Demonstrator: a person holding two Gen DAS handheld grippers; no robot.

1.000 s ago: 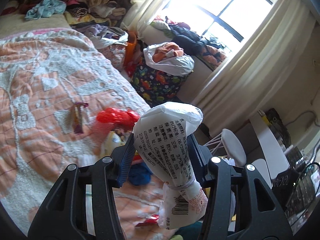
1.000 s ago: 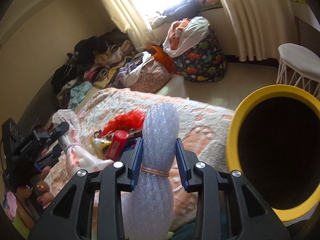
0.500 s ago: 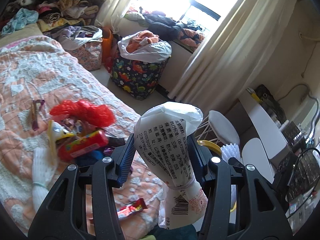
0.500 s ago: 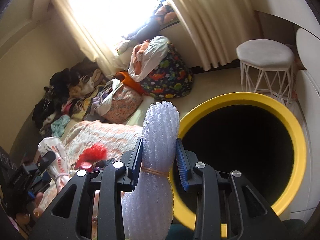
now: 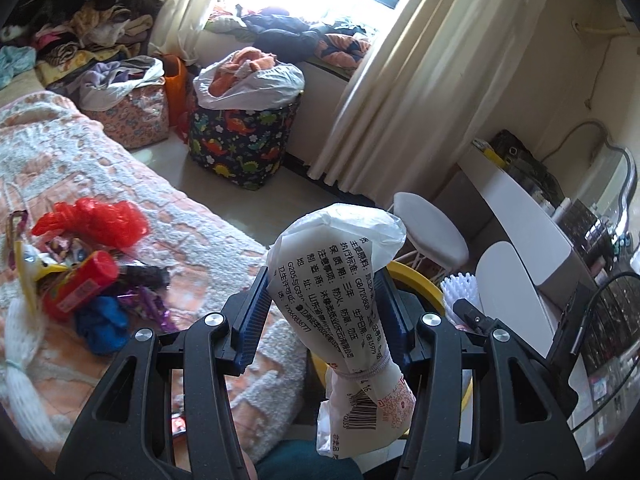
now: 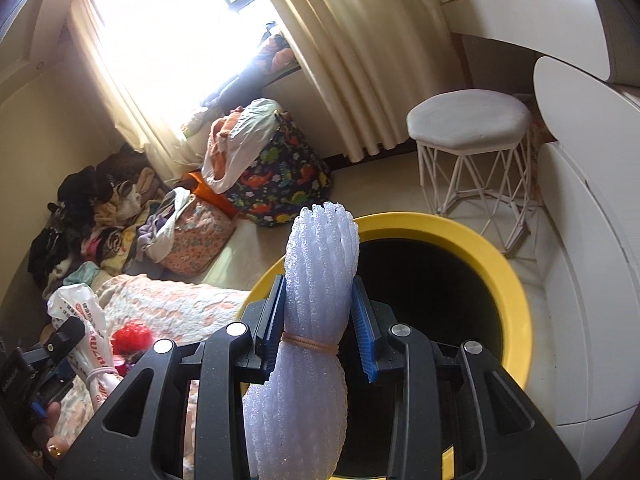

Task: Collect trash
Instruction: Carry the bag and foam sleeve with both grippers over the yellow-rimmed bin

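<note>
My left gripper (image 5: 324, 304) is shut on a white printed plastic bag (image 5: 340, 264) tied with a band, held upright over the bed's edge. My right gripper (image 6: 320, 304) is shut on a roll of white foam netting (image 6: 320, 256) bound with a rubber band. Right behind the roll stands a yellow-rimmed bin (image 6: 508, 276) with a dark inside; its rim (image 5: 416, 276) also shows behind the left gripper. More trash lies on the bed: a red mesh bag (image 5: 96, 216), a red tube (image 5: 80, 284), wrappers and a white foam net (image 5: 20, 352). The left gripper and its bag (image 6: 80, 320) appear at the right wrist view's left edge.
A bed with an orange and white quilt (image 5: 80, 168) fills the left. A dinosaur-print basket (image 5: 244, 140) and a floral bag (image 5: 132, 116) stand by the curtained window. A white stool (image 6: 468, 120) and a white desk (image 6: 580, 160) stand to the right of the bin.
Both grippers have swung right, away from the bed and toward the yellow bin, which now fills the middle of the right wrist view. Each still holds its item.
</note>
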